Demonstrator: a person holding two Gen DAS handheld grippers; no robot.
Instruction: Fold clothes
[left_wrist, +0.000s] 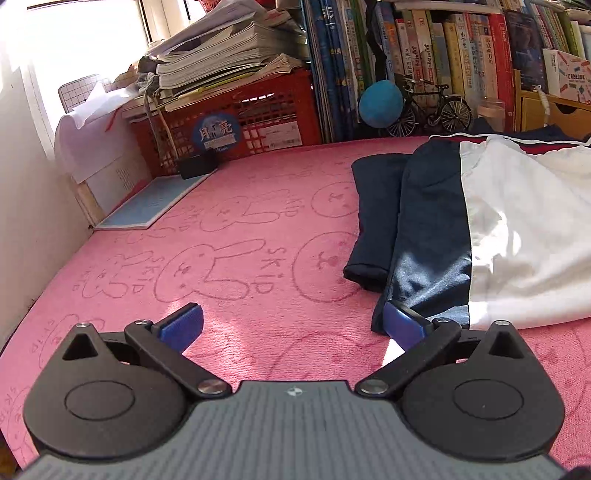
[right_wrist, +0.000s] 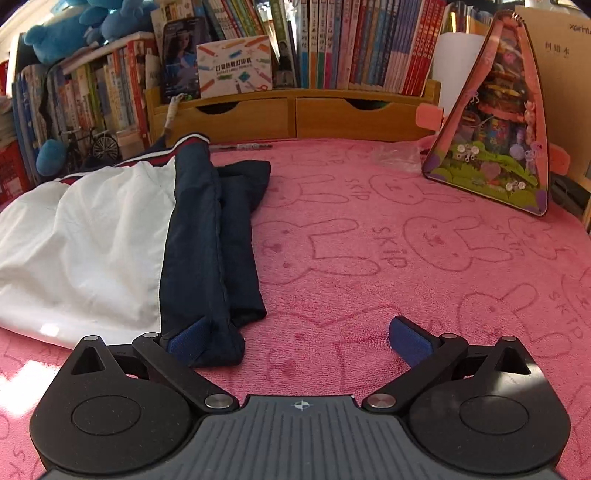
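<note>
A white and navy jacket (left_wrist: 498, 229) lies flat on the pink bunny-print towel (left_wrist: 240, 229), its navy sleeve (left_wrist: 373, 225) folded alongside the body. My left gripper (left_wrist: 291, 328) is open near the jacket's lower left corner, its right fingertip (left_wrist: 400, 326) touching the navy hem. In the right wrist view the same jacket (right_wrist: 92, 243) lies at the left, with its other navy sleeve (right_wrist: 236, 236) folded in. My right gripper (right_wrist: 299, 339) is open, its left fingertip (right_wrist: 188, 341) resting against the sleeve's cuff end; nothing is between its fingers.
A red crate (left_wrist: 236, 122) stacked with books, a blue booklet (left_wrist: 155, 203) and a model bicycle (left_wrist: 432, 107) line the back left. Wooden drawers (right_wrist: 295, 114), bookshelves and a triangular pink toy house (right_wrist: 498, 122) stand at the back right. A wall (left_wrist: 22, 206) bounds the left.
</note>
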